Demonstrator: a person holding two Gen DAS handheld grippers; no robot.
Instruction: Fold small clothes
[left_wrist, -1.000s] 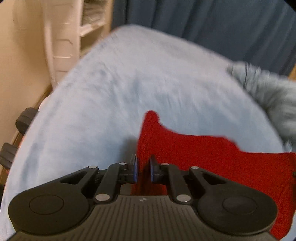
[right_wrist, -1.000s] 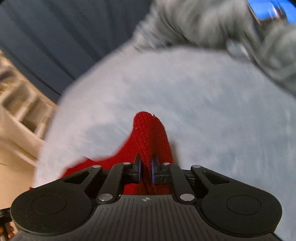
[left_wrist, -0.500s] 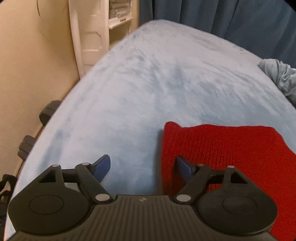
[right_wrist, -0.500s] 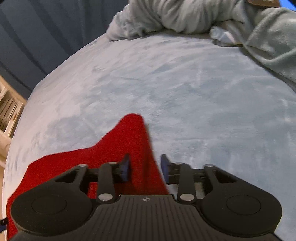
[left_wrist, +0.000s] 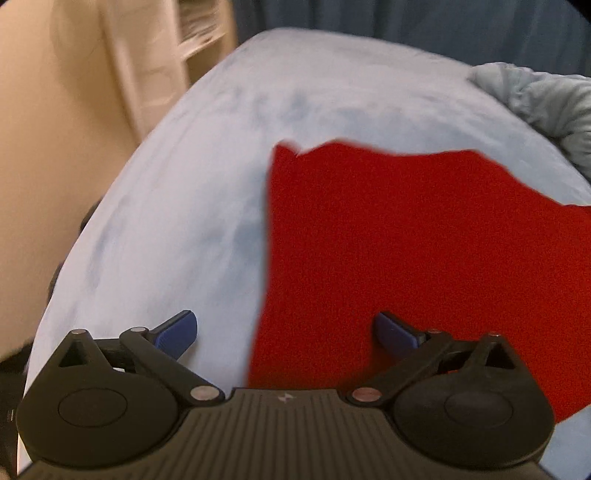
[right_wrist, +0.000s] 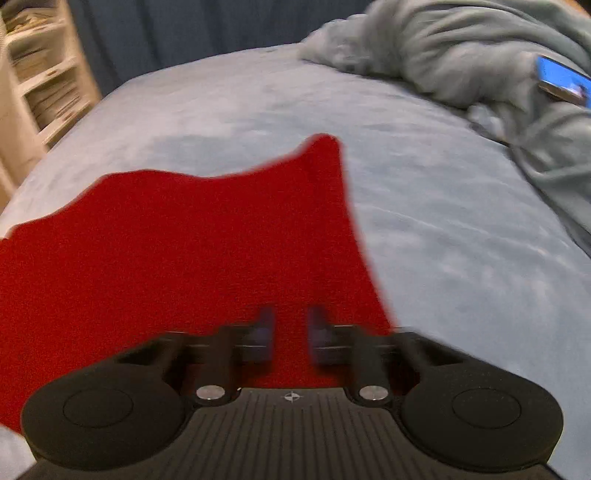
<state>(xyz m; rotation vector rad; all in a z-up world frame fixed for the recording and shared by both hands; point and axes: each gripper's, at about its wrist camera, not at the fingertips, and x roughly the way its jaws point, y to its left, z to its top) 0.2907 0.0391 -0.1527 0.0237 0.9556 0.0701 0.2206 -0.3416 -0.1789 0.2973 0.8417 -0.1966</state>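
A red knitted garment (left_wrist: 406, 240) lies spread flat on the pale blue bed (left_wrist: 177, 206). In the left wrist view my left gripper (left_wrist: 286, 330) hangs over the garment's left edge, its jaws opening wide. One blue pad (left_wrist: 177, 328) is over the bed, the other over the cloth, and neither presses on it. In the right wrist view the red garment (right_wrist: 184, 240) fills the left half, with one corner sticking up. My right gripper (right_wrist: 290, 332) is blurred above its near right part, fingers drawn close together. Whether they pinch any cloth I cannot tell.
A crumpled grey-blue blanket (right_wrist: 461, 55) is heaped at the far right of the bed, with a phone (right_wrist: 561, 79) lit blue on it. White shelves (right_wrist: 37, 81) stand at the far left before a dark blue curtain (right_wrist: 184, 29). The bed's left edge (left_wrist: 74, 258) drops off near a beige wall.
Both grippers let go of the red garment, which now lies flat. The left jaws went from shut to wide. The right opened slightly, then drew together. Both pulled back, so more cloth shows.
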